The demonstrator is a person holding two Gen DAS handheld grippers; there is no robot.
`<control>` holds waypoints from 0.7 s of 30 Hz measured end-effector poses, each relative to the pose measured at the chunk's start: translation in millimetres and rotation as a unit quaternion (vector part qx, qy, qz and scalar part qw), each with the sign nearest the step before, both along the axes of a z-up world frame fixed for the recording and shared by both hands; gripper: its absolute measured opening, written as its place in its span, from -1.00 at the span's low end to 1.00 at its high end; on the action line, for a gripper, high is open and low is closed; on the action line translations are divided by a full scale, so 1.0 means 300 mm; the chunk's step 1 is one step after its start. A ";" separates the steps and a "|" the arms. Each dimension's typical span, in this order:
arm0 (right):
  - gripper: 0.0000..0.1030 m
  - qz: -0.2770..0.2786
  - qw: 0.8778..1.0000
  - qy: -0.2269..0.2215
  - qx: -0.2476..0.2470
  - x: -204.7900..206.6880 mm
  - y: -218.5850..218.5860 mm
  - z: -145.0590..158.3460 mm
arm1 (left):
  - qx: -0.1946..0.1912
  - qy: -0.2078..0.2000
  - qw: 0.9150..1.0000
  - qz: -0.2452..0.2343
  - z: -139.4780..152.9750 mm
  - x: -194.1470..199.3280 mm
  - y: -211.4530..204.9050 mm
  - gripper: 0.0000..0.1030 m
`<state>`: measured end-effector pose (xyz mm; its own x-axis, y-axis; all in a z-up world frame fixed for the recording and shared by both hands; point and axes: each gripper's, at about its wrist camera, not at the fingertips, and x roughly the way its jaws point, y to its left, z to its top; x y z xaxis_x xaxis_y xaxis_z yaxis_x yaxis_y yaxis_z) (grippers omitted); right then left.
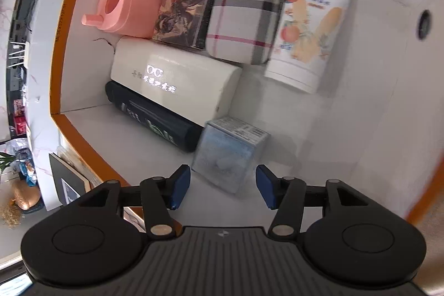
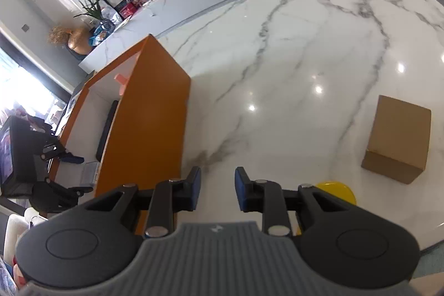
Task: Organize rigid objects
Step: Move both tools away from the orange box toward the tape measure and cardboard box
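Left gripper [image 1: 222, 187] hovers over the orange box [image 1: 72, 4], jaws spread and empty, a small clear cube case [image 1: 229, 153] resting on the box floor just ahead of its pads, beside a black bottle [image 1: 155, 119] and white carton [image 1: 172, 74]. Right gripper [image 2: 217, 189] hangs over the marble table [image 2: 291, 46], jaws apart, holding nothing; cardboard box [image 2: 398, 139] sits off to its right, yellow object [image 2: 337, 190] partly hidden behind it.

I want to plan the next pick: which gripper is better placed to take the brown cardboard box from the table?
Probably the right gripper: it is open above the marble table, with the cardboard box ahead. The left gripper is inside the orange box.
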<state>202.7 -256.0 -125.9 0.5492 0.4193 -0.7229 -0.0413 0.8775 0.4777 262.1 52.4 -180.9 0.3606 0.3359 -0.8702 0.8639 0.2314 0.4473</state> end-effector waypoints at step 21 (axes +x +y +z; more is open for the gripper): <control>0.32 -0.179 0.980 0.084 -0.013 0.005 -0.409 0.056 | -0.382 0.030 0.923 0.035 0.360 -0.163 -0.605 0.25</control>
<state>204.1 -378.6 -109.1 0.5303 0.2012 -0.8236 0.3484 0.8339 0.4280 213.2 -129.0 -72.8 0.3051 -0.3634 -0.8802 0.8527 0.5157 0.0826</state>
